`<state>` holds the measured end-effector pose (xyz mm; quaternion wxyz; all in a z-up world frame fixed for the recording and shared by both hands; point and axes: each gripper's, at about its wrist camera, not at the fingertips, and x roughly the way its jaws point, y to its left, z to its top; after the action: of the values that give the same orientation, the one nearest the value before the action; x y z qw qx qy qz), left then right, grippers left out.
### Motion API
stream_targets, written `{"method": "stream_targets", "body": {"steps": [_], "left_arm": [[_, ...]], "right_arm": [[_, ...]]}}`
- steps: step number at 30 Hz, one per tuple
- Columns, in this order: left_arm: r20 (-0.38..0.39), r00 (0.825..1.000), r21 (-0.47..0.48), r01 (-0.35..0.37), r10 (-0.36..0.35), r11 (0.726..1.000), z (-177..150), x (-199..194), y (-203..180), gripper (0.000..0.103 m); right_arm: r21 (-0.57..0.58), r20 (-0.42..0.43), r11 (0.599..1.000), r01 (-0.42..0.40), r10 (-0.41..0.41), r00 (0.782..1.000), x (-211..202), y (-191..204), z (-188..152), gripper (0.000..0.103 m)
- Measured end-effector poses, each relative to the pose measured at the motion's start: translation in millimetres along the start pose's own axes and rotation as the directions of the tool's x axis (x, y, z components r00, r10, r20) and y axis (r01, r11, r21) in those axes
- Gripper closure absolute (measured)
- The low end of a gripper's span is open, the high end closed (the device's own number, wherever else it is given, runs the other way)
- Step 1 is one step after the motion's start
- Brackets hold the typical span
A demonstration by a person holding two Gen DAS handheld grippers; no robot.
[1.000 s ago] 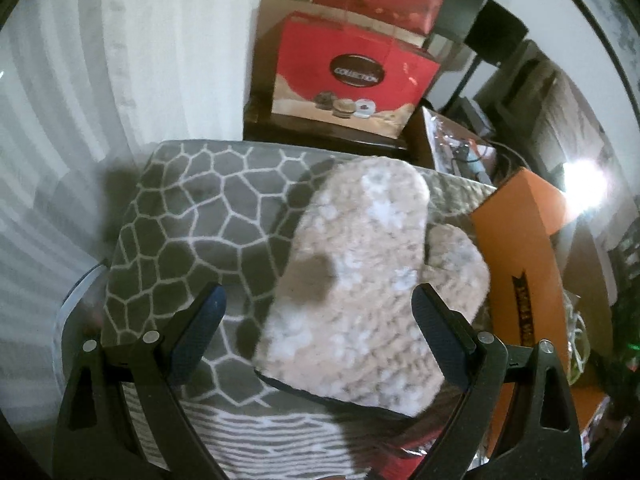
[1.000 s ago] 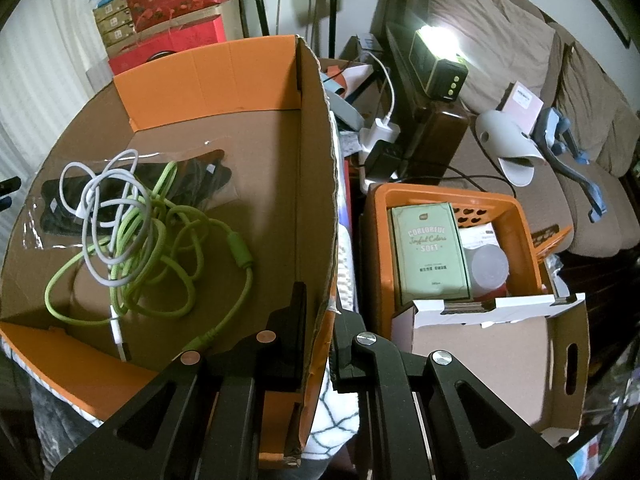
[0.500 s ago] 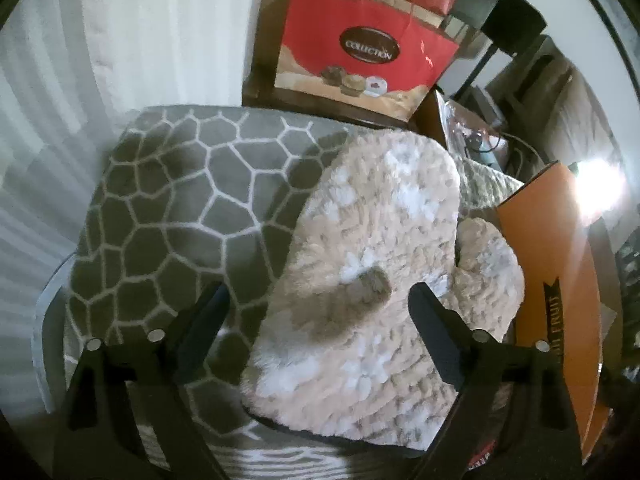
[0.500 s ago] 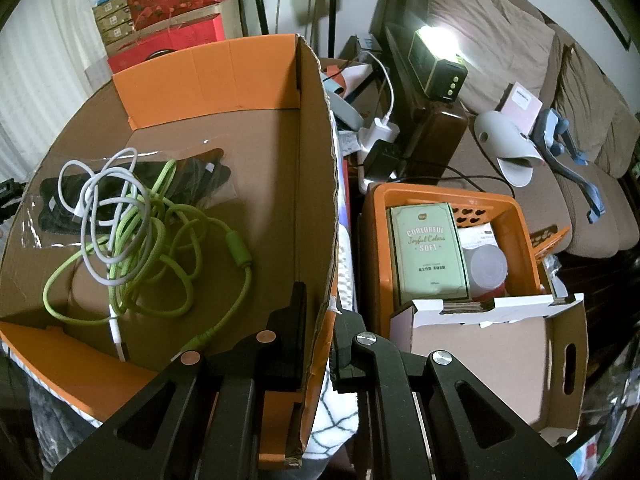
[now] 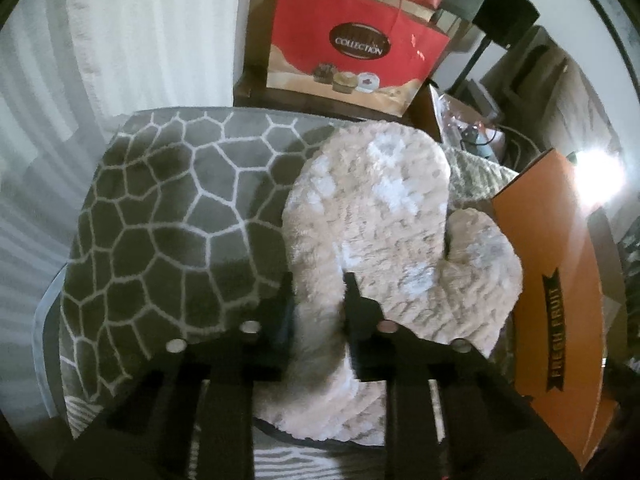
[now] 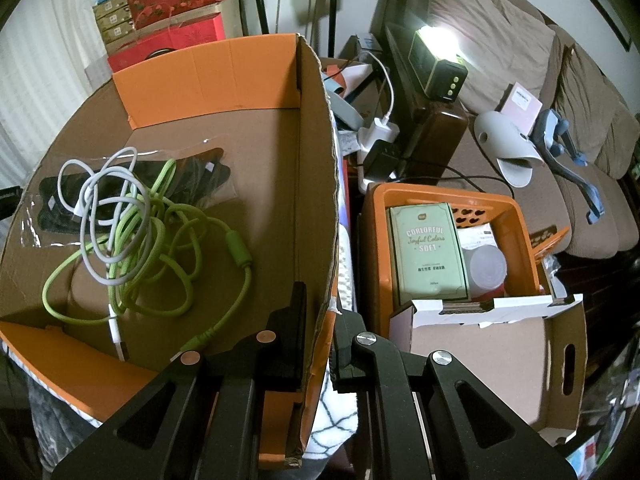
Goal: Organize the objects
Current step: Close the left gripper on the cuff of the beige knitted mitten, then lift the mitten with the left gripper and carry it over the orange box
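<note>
The fuzzy beige slipper lies on the grey honeycomb blanket, just beside the orange cardboard box. The left tongs pinch the slipper's near edge. The right tongs clamp that box's wall; green cable and white cable lie inside.

Counted, placed from the orange cardboard box:
- Cardboard boxes: 2, the orange one and a white-edged one to its right.
- Cables in the orange box: 2, 1 white, 1 green.
- Plastic crates: 1, orange, right of the box.
- Fluffy slippers: 2, the top one and the lower one, on the gray blanket left of the box.
- Grippers: 2, the left gripper and the right gripper.
</note>
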<state>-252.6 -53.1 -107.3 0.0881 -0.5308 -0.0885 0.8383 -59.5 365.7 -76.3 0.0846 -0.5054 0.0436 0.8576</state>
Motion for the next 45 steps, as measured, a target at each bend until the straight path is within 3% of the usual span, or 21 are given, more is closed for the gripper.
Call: {"method": "stream_targets", "body": {"steps": [14,23,32,39,45], "left_arm": [[0.105,0.988,-0.013,0.111,-0.109,0.994,11.0,-63.7,-19.1,0.091],[0.208,0.962,0.039,0.172,-0.176,0.984,25.5,-121.9,-50.6,0.091],[0.277,0.92,0.122,0.251,-0.276,0.96,26.7,-170.4,-99.3,0.091],[0.29,0.898,0.173,0.29,-0.33,0.941,25.8,-188.2,-137.9,0.091],[0.254,0.887,0.172,0.351,-0.385,0.921,21.3,-177.9,-166.7,0.091]], "right_arm": [[0.001,0.0,1.0,0.001,-0.001,1.0,0.1,0.4,0.1,0.095],[0.001,0.0,1.0,0.0,0.0,1.0,0.1,0.4,-0.1,0.095],[0.0,0.0,1.0,0.001,-0.001,1.0,0.2,0.8,0.0,0.095],[0.001,0.0,1.0,0.0,0.0,1.0,0.2,0.5,-0.3,0.095],[0.0,0.0,1.0,0.001,-0.001,1.0,0.4,0.6,-0.1,0.095]]}}
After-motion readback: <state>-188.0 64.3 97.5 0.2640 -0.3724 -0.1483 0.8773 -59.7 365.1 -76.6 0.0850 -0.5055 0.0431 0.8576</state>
